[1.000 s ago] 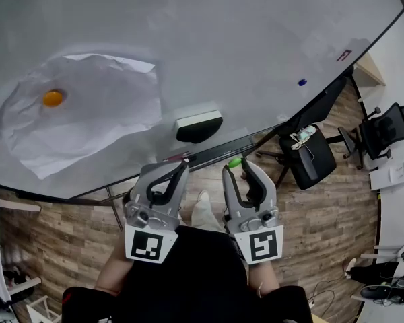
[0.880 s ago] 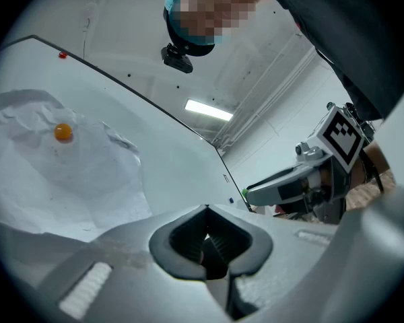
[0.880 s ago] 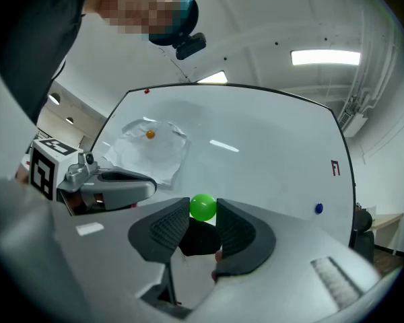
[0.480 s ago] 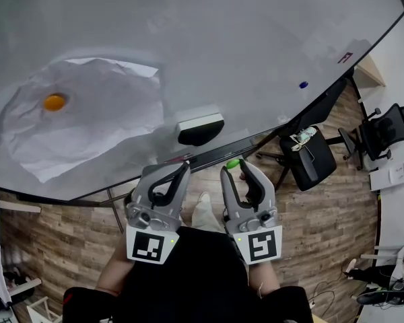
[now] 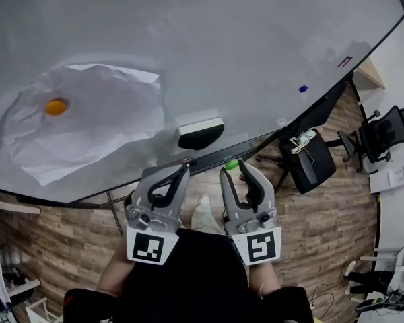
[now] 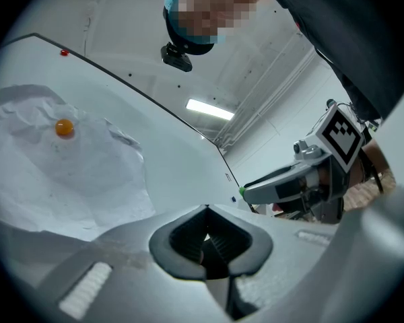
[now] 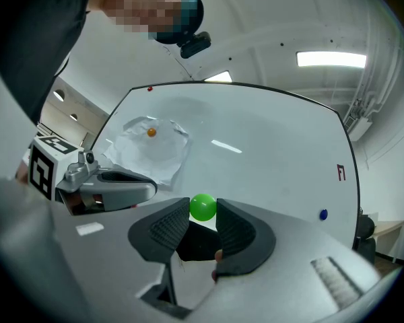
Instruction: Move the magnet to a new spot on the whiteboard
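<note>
Holding green magnet (image 7: 203, 207) clamped in right gripper (image 7: 202, 214) fingers, off whiteboard (image 5: 222, 46) so I can choose new spot; left gripper (image 6: 205, 212) fingers together, idle.

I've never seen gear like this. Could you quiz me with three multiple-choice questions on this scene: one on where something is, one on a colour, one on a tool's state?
1. Where does the orange magnet sit?
A) on the crumpled paper
B) on the eraser
C) on the chair

2. What colour is the thing that the right tool grips?
A) blue
B) green
C) red

3. How do the left tool's jaws stand?
A) wide apart
B) clamped on paper
C) together, empty

Answers:
1 A: it pins the paper to the whiteboard.
2 B: a green magnet sits pinched between its jaws.
3 C: the left gripper view shows the tips meeting with nothing between.
</note>
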Motion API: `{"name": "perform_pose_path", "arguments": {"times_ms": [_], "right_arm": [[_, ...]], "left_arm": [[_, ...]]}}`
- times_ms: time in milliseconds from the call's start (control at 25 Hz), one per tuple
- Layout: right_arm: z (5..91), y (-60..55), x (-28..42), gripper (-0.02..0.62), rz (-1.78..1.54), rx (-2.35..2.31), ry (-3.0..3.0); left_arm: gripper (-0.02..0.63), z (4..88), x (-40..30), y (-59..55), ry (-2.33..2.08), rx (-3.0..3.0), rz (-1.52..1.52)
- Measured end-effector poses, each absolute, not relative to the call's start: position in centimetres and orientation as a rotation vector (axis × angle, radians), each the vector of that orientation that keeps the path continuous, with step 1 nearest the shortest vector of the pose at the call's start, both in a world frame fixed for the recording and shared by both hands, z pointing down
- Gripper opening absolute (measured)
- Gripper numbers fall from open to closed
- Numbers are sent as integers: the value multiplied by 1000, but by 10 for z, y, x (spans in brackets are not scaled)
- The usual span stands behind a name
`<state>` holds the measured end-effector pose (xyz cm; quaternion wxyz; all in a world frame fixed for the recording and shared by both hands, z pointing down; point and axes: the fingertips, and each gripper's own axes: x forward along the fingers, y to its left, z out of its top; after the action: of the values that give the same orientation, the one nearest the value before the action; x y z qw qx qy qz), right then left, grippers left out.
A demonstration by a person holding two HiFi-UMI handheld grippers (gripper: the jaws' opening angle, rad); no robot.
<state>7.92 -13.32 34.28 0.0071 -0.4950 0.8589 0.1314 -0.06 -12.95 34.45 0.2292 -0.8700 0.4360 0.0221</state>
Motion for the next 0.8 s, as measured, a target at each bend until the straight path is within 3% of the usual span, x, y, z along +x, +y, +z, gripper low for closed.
{"name": "perform_pose_path", "arguments": {"times_ms": [800], "right_arm": [[290,-141,79,127,606,-1521,2662]], "left_arm": [[-5,340,-8,-129,1232,-2371,81]]}}
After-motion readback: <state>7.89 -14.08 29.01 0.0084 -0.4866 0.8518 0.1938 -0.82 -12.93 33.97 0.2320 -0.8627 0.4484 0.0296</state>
